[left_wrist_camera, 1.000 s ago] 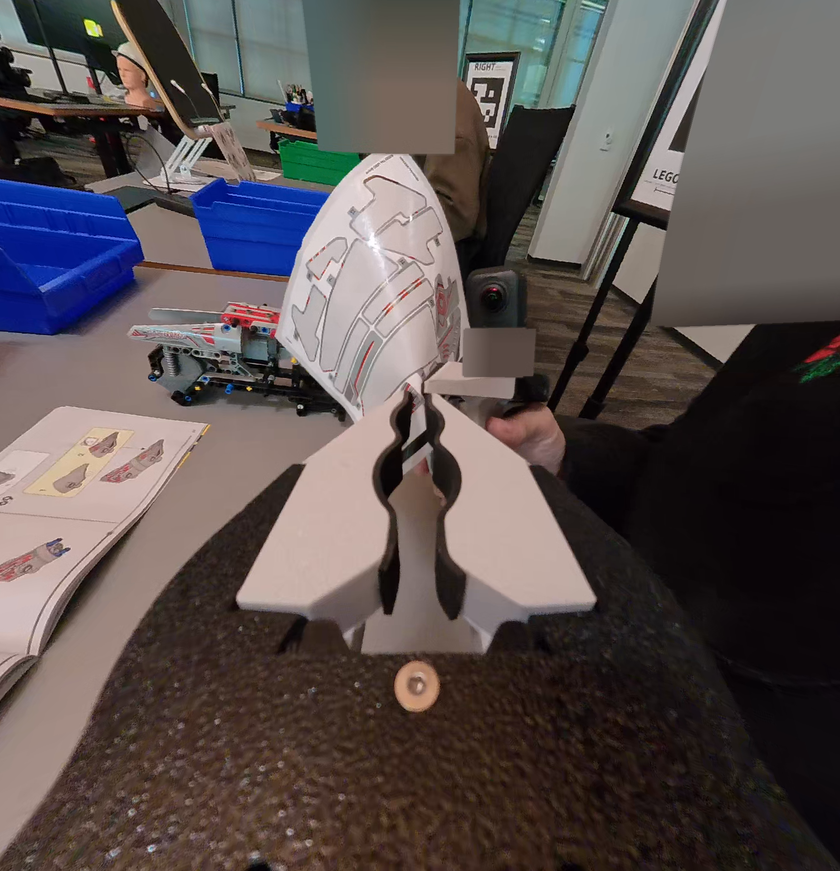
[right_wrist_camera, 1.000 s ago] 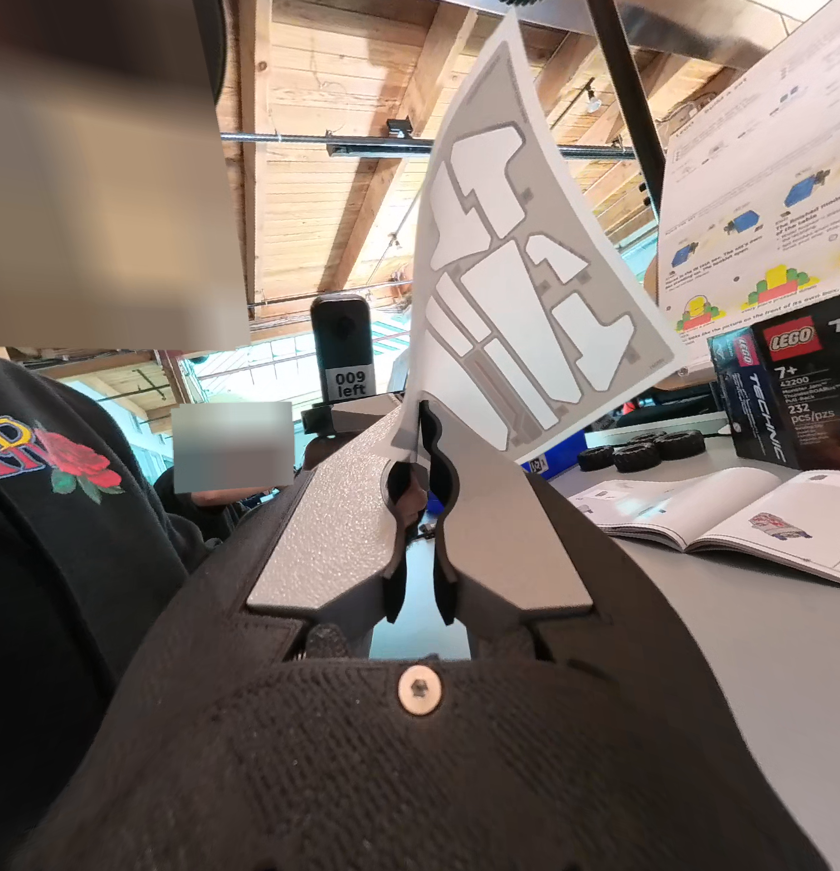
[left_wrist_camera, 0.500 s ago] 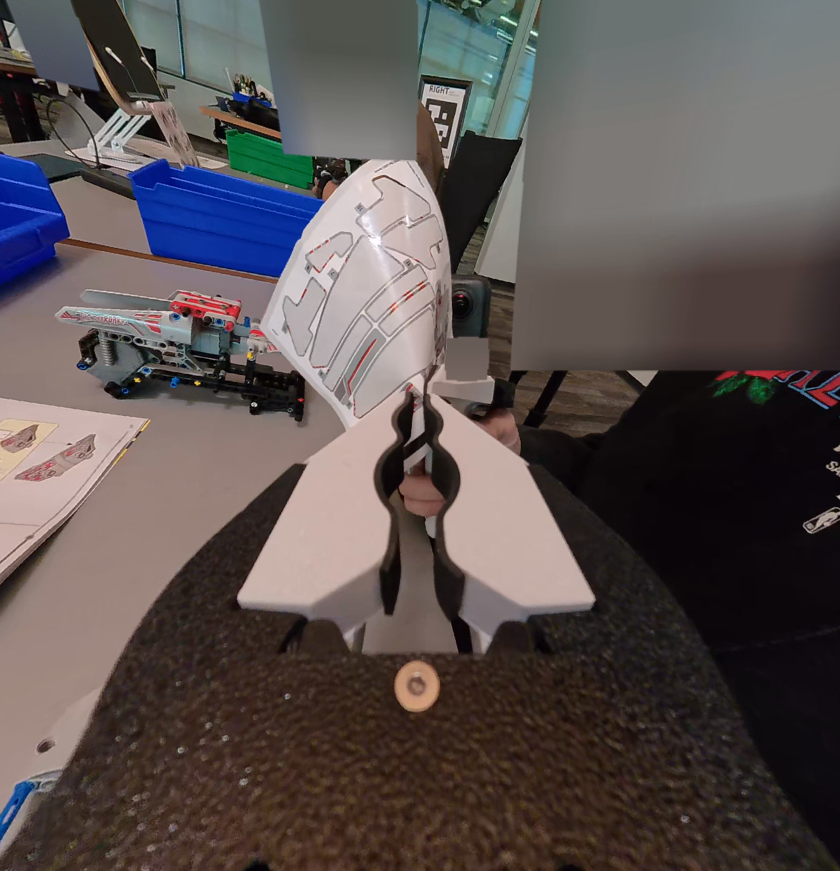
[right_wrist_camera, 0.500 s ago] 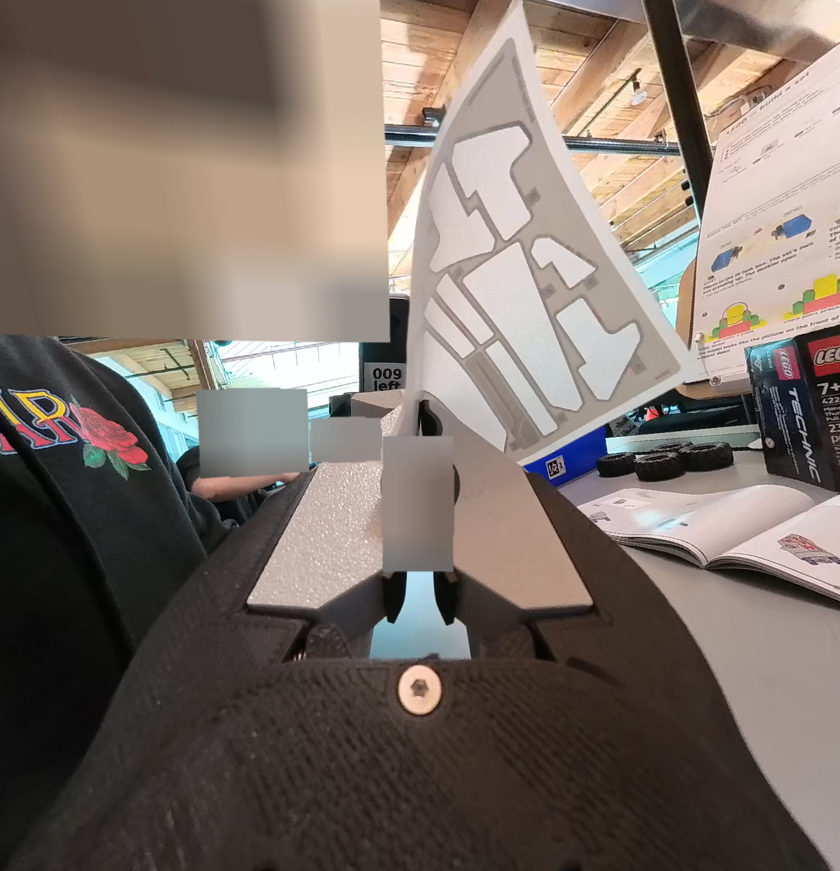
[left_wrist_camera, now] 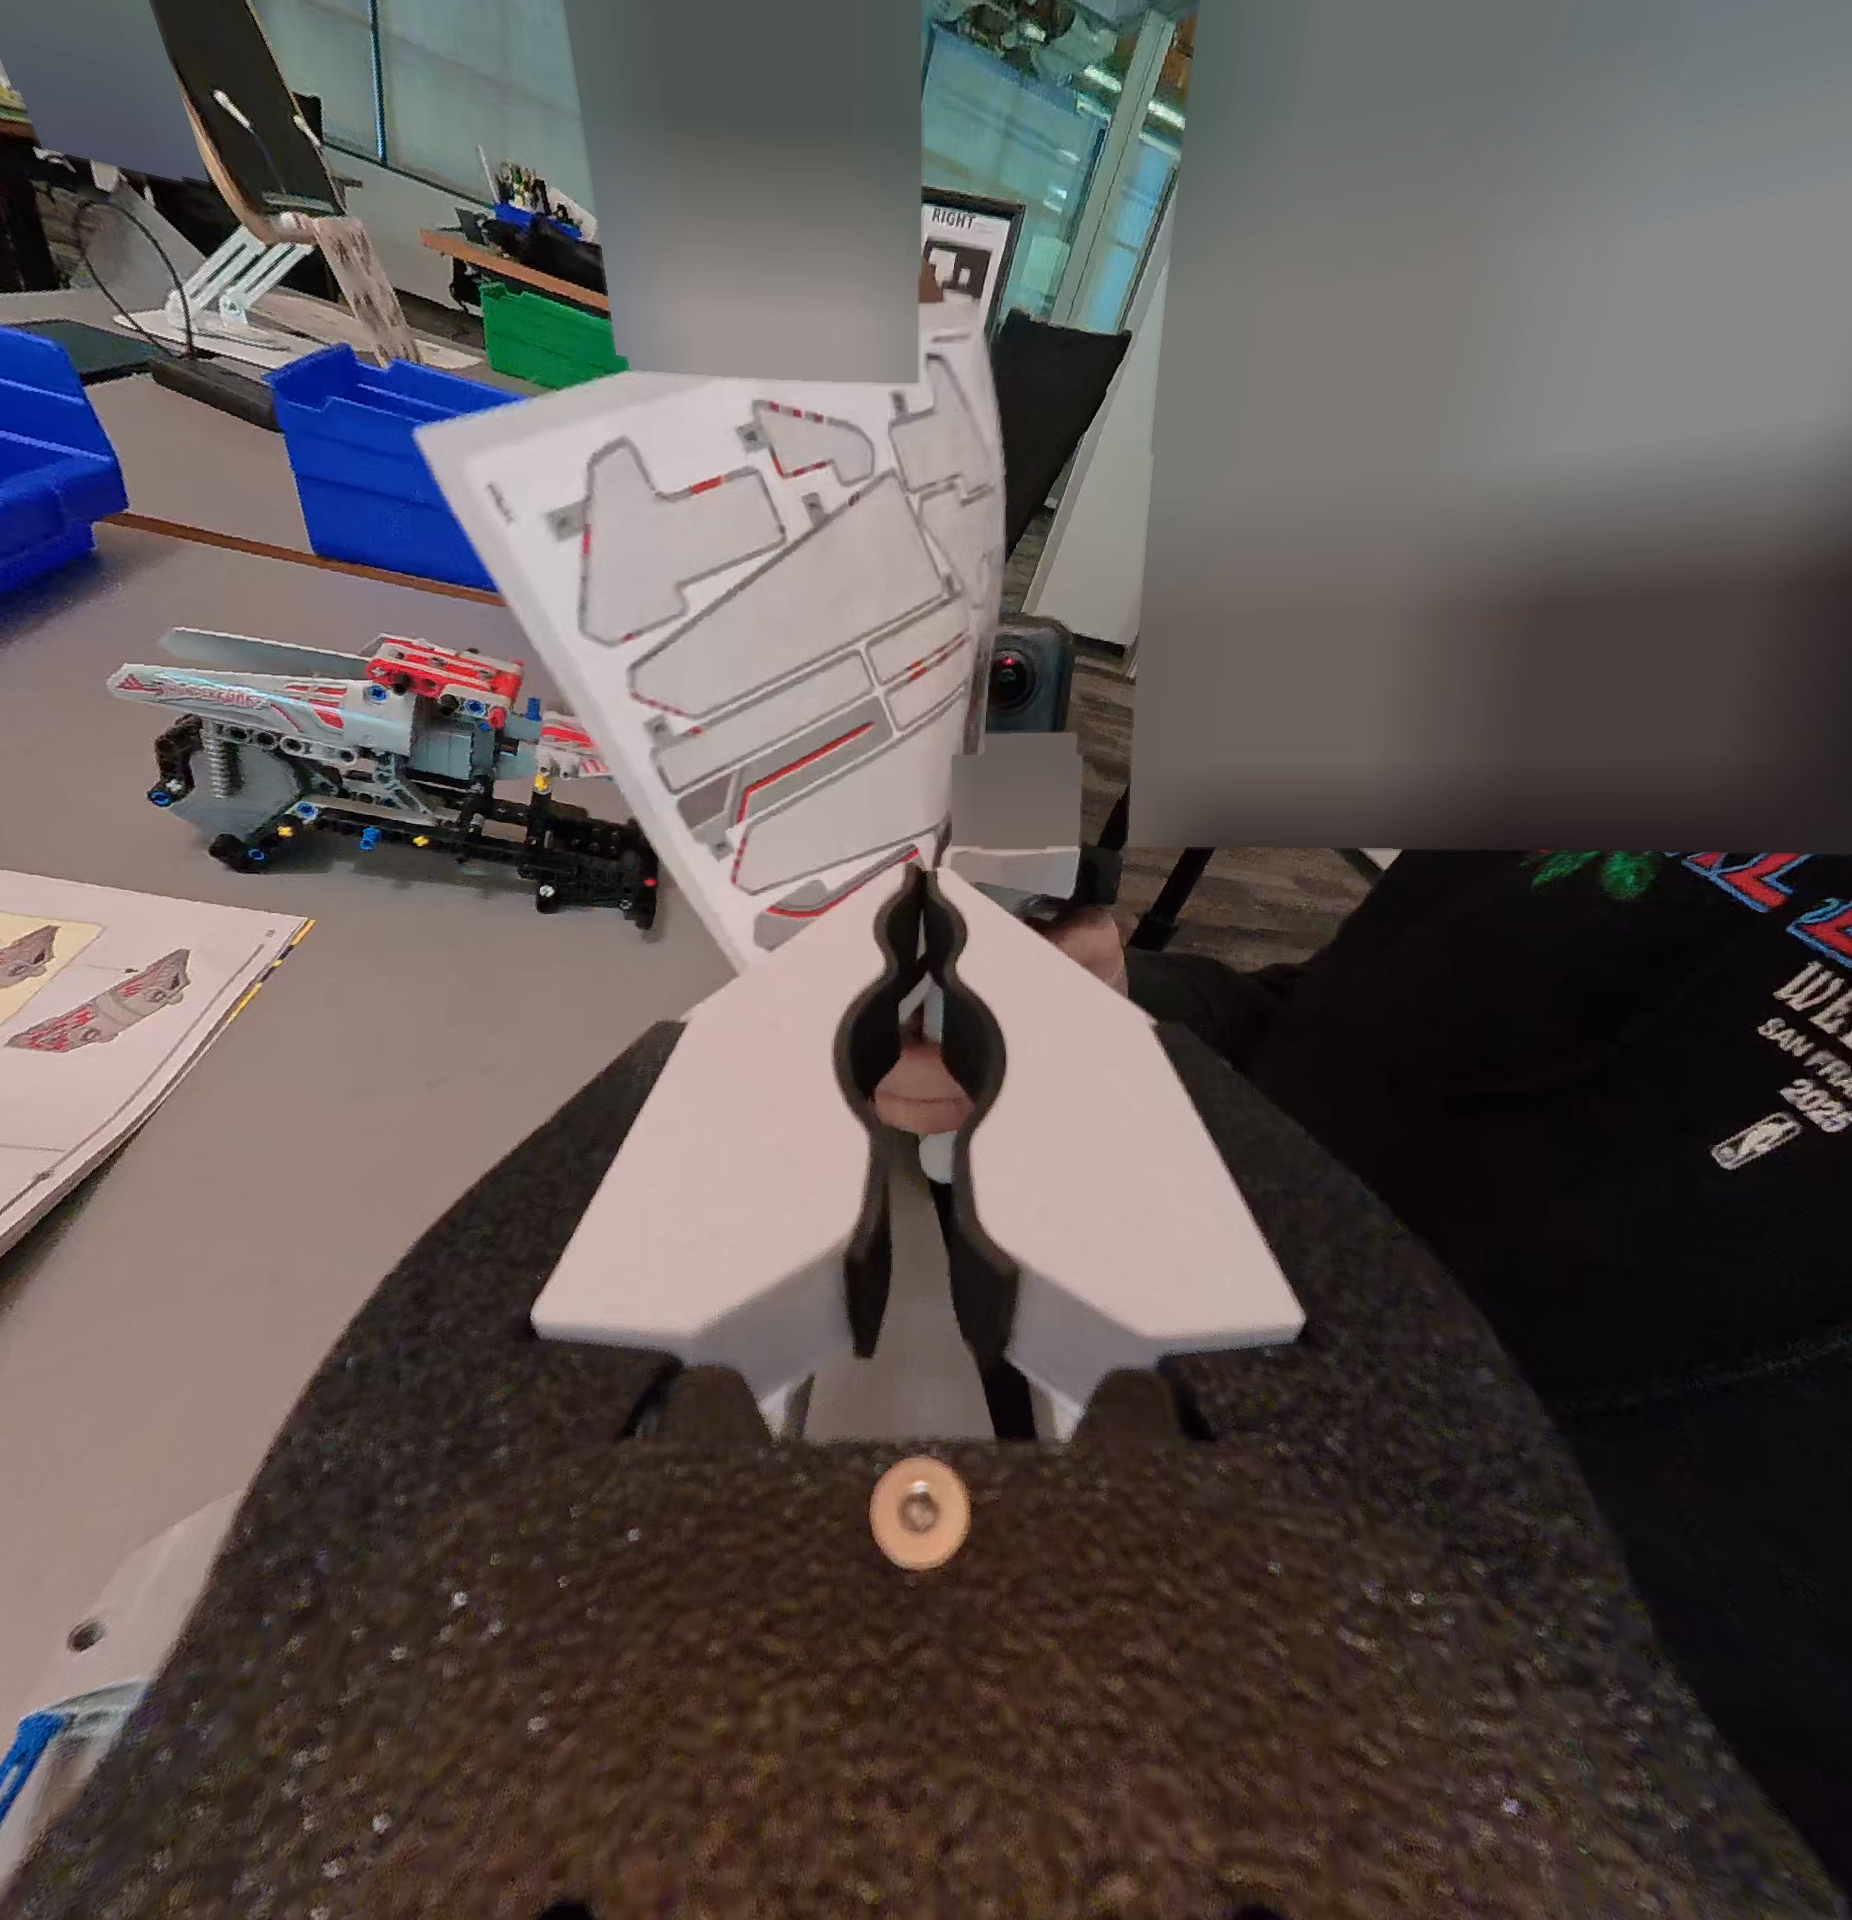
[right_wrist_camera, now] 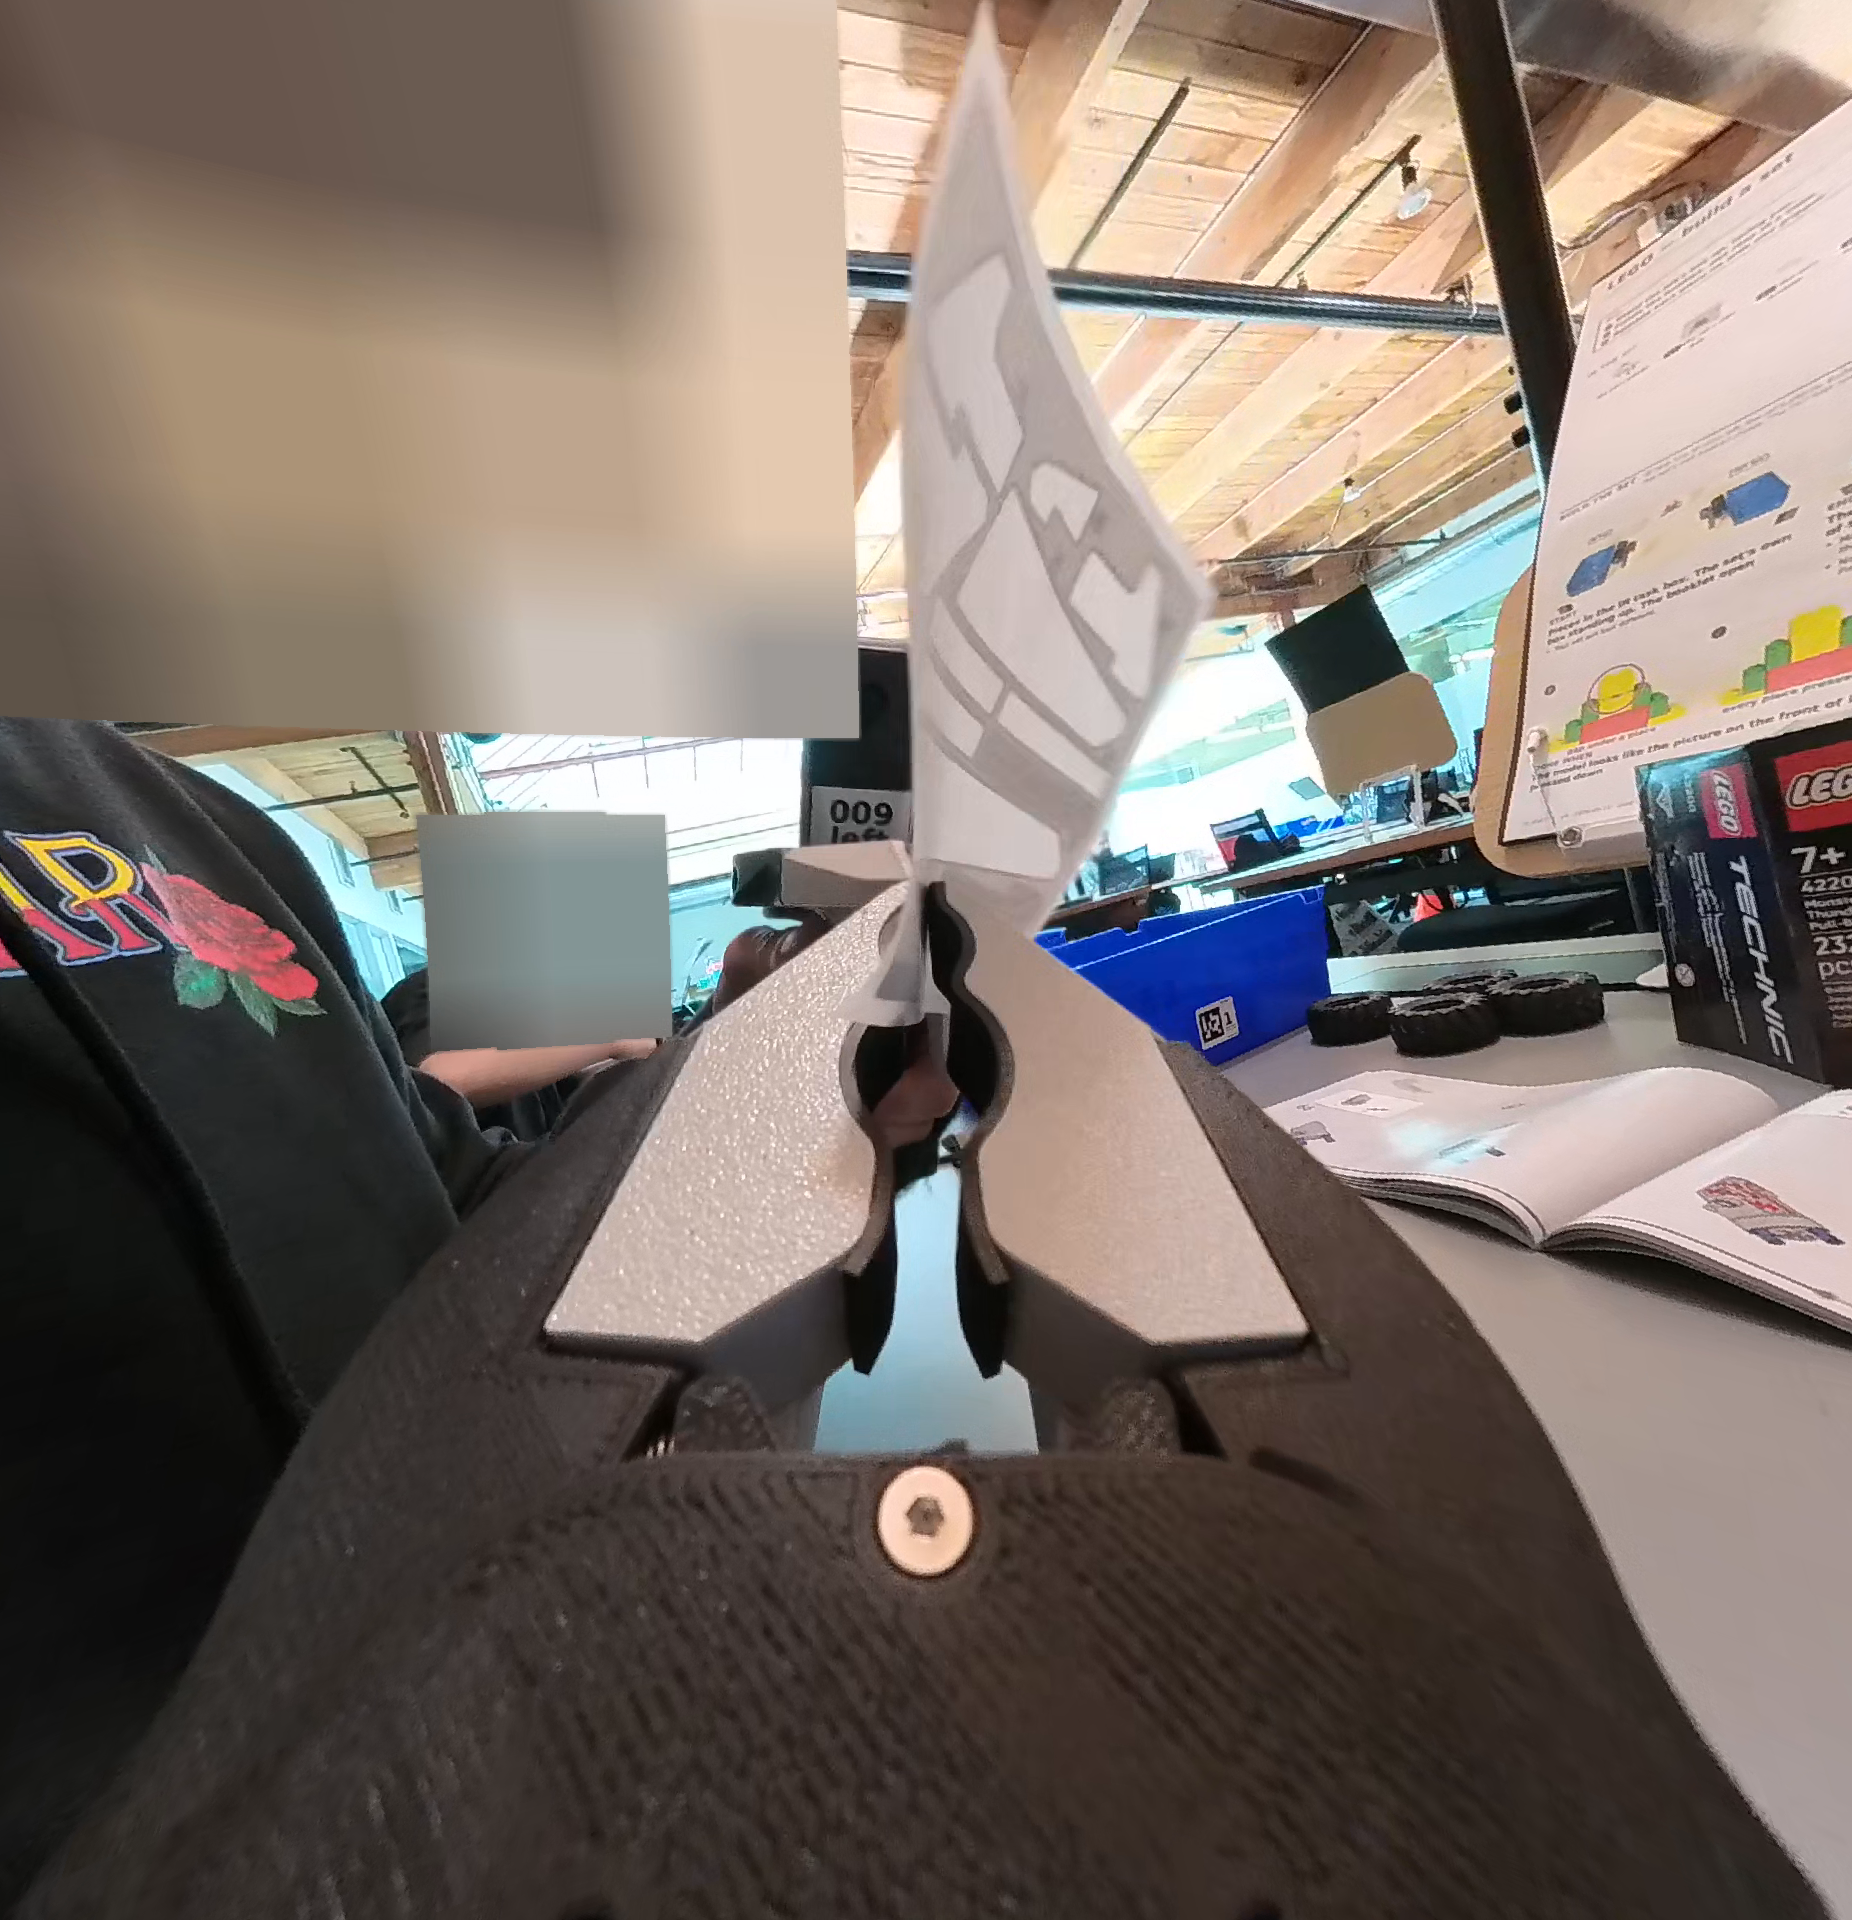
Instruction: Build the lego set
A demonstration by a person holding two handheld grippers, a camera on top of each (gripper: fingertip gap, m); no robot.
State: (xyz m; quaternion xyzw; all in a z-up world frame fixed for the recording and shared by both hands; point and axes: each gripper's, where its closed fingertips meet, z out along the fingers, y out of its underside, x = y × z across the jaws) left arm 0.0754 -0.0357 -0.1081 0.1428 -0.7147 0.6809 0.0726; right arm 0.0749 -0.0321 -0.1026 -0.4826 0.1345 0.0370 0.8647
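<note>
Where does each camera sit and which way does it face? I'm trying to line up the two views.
Left wrist view: on the left gripper, level across the table at the half-built lego model; own fingers, the person's hand.
Right wrist view: on the right gripper, tilted up toward the wooden ceiling; own fingers, black sweatshirt.
Shared: the sticker sheet, pinched by both grippers, and the instruction booklet.

Grey table point(left_wrist_camera: 402, 1039) carries booklet point(left_wrist_camera: 80, 1029), model point(left_wrist_camera: 382, 769), seemingly four tyres point(right_wrist_camera: 1462, 1013)
</note>
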